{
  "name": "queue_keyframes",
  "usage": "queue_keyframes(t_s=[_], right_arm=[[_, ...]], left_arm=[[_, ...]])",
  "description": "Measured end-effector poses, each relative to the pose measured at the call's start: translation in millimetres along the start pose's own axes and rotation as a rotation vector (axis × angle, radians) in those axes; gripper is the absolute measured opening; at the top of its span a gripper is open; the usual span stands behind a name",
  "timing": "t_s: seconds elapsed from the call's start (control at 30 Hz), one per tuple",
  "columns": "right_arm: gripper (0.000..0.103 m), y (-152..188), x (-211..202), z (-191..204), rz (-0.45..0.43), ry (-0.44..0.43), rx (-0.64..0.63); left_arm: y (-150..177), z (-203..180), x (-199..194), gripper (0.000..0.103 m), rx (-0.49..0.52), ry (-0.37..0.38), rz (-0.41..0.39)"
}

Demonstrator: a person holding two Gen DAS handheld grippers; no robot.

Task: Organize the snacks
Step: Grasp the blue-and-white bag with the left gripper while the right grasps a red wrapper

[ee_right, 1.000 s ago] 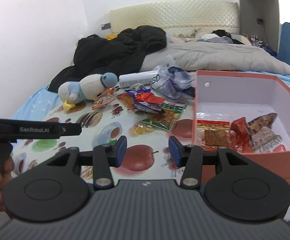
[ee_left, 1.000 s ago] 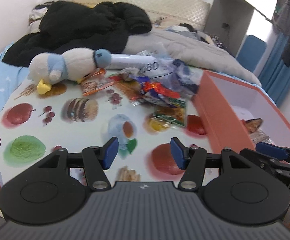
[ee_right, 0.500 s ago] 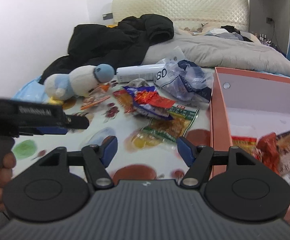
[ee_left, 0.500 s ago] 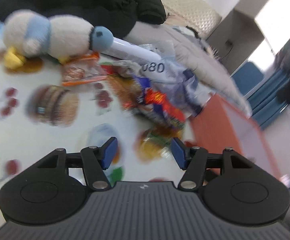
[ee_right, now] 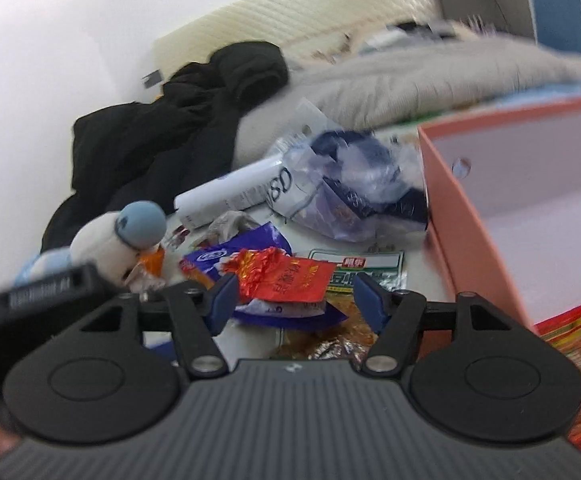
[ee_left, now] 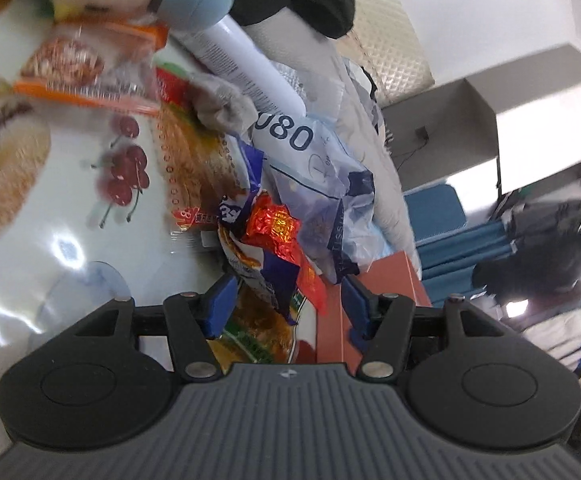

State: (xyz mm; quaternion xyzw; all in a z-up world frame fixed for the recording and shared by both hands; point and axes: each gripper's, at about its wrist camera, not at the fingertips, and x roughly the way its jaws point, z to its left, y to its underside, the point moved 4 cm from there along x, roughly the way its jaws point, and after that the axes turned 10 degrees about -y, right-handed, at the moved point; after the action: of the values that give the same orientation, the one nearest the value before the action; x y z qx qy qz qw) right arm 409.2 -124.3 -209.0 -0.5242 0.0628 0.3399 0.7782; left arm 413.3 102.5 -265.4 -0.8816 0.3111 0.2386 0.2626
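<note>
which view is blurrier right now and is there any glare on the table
Right wrist view is blurrier: the plush toy and orange box are smeared. Left wrist view is sharper in the middle, where the red foil packet is crisp, with white glare patches on the glossy tablecloth.

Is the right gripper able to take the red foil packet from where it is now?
Probably yes. The right gripper is open, and the red foil packet lies on top of the blue wrapper, between the fingertips, with nothing covering it.
</note>
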Motion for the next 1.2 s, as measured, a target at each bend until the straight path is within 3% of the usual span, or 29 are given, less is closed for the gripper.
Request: queue_keyframes(t_s=[0.17,0.27,0.33,0.37,0.43,0.53,0.93,1.2], right_arm=[[0.063,-1.2,29.9,-17.6,0.045,-0.020,0.145],[0.060,-0.7,45.1,-21.2,0.074,-0.035,0.192],[0.042,-0.3,50.6,-23.1,0.084,-0.053,0.216],[0.036,-0.2,52.9,-23.3,0.092,-0.062,0.229],[0.016,-1.9,53.2,-22.9,0.097,-0.081,0.244],[0.007,-6.4,44.6,-16.1,0.076,-0.100,0.211],[0.003,-1.2,-14.0,19.8,0.048,-0.165,0.147],[0.003,24.9,-62.3,36.1,0.077,-0.130,0.107]], left_arm=[[2.9,6.7,21.6,0.055,-0.039,0.011,0.035],[3.8,7.7,31.5,0.038,-0.029,-0.027,0.033],[4.3,8.3,35.9,0.018,-0.034,-0.016,0.033],[4.5,7.1,36.9,0.017,-0.032,-0.014,0.032],[6.1,2.8,35.3,0.014,-0.006,-0.020,0.014],[11.8,-0.6,30.3,0.012,0.005,-0.019,0.014],[52.8,13.2,-45.9,0.010,0.003,-0.062,0.002],[94.1,36.4,-107.2,0.010,-0.006,-0.102,0.009]])
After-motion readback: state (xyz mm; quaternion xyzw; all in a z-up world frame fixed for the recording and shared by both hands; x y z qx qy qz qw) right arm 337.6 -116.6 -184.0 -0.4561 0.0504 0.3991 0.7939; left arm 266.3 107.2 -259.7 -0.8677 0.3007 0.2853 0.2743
